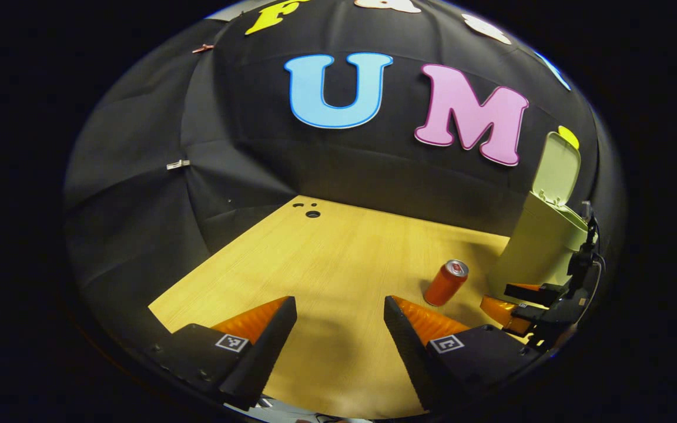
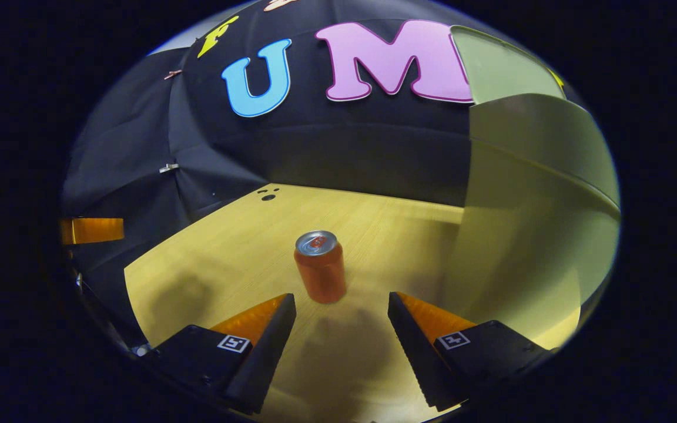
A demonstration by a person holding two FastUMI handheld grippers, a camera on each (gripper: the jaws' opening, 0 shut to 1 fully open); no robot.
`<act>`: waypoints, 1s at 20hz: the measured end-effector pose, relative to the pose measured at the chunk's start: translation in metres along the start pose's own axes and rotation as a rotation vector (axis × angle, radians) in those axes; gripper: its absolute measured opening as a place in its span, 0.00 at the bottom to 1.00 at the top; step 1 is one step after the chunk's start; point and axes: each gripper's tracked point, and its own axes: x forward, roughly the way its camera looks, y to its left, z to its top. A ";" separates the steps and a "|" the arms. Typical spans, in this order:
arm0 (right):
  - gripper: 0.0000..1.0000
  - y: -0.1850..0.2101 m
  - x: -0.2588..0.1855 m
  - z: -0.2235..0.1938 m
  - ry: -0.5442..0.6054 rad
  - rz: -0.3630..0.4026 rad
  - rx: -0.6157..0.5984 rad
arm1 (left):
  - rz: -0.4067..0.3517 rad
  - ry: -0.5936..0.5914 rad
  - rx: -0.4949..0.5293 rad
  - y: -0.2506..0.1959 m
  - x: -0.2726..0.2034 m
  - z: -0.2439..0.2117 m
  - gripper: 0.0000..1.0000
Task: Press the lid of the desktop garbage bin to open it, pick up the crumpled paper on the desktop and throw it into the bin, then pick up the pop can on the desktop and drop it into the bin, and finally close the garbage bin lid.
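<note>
Because the left hand-held gripper (image 1: 340,320) hovered released and empty over the bare worktop (image 1: 315,258), the risk lay further right. The pop can (image 2: 320,266) stood upright just ahead of the right hand-held gripper (image 2: 342,317), whose fingers were spread wide and held nothing. An off-centre closing could tip the can so that it rolled away. The garbage bin (image 2: 526,235) stood at the far right with its lid (image 1: 557,168) raised; I could not see its inside.

Pop can (image 2: 320,267) on desktop (image 2: 227,258), bin (image 2: 526,235) just right
</note>
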 end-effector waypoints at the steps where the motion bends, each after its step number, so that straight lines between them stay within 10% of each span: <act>1: 0.99 0.002 0.008 -0.001 0.001 0.004 -0.013 | 0.013 0.003 -0.013 0.004 0.001 0.000 0.96; 20: 0.99 0.018 0.114 -0.017 0.035 0.053 -0.124 | 0.136 0.082 -0.121 0.020 -0.002 -0.025 0.96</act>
